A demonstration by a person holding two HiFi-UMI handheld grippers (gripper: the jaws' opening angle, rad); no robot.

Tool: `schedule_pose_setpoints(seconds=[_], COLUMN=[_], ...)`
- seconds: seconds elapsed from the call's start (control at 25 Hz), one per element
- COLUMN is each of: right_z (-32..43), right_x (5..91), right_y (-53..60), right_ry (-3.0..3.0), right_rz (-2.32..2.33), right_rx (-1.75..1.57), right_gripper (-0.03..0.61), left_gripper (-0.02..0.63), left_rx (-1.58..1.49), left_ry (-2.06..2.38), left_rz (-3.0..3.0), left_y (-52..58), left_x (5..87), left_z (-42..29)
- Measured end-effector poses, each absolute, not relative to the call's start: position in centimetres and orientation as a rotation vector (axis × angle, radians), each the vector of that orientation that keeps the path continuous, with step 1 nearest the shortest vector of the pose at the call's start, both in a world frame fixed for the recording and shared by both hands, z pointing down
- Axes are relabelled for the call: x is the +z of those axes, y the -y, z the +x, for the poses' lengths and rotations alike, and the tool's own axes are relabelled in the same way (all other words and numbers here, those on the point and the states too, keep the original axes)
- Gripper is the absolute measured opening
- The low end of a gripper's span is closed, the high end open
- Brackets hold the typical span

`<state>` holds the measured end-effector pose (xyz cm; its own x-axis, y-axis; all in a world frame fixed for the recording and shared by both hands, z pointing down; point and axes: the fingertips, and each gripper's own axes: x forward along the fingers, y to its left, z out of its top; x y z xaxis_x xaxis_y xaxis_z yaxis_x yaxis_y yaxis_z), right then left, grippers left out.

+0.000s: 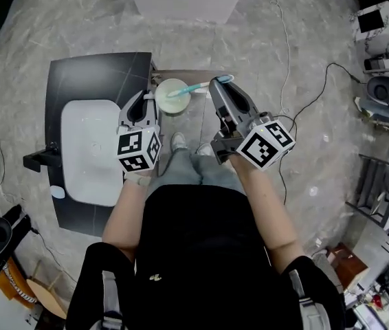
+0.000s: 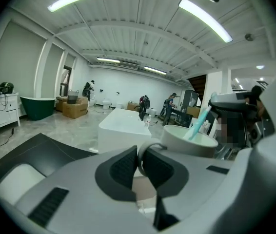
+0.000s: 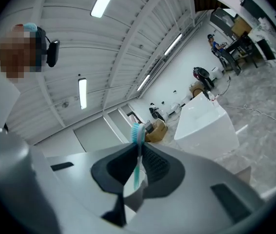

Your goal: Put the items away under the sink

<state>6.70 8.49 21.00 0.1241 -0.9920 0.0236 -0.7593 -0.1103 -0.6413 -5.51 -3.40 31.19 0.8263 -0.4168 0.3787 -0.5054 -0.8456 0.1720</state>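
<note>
Left tongs [image 1: 148, 96] nipped on cup [image 1: 170, 98] handle [image 2: 147, 143], cup upright. Right tongs [image 1: 222, 81] shut on toothbrush [image 1: 200, 86], end in cup. I reckon one-trip carry.

The left claw [image 1: 146, 96] and the right claw [image 1: 220, 82] are matt grey plastic, with black ribbed pads [image 2: 123, 169] (rubbery-looking). The cup [image 1: 172, 96] in the left claw is smooth, pale and softly glossy; the toothbrush [image 1: 205, 85] in the right claw is teal plastic. Below the claws the floor [image 1: 84, 19] is polished grey marbled stone; left of the left claw, the table [image 1: 98, 74] is matt black, its basin [image 1: 88, 153] glossy white.
</note>
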Motion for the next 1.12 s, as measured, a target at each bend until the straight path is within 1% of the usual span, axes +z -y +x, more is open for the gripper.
schedule_pose_setpoints(seconds=[0.28,0.52,0.88,1.12], right_z=[8.6,11.9,14.7,17.0], right_x=[20.9,20.8,23.6,26.8], right_y=[-10.2,-14.4,-20.6,-25.4], right_ry=[-1.534,-1.444,-1.351,-1.292], right_rz=[-1.978,-2.004,-1.995,-2.012], right_rx=[-0.589,-0.544,-0.51,-0.541], right_gripper=[0.049,0.049,0.049,0.049], left_gripper=[0.043,0.044,0.044,0.044], left_rx=[0.522,0.579,0.607,0.64], left_ry=[0.569,0.513,0.519,0.547], left_rz=[2.822,2.855,2.858,2.808], left_y=[3.8,1.6,-1.2,-3.9], left_x=[32.0,32.3,35.5,39.2], left_z=[-3.2,-0.4,1.3,2.8])
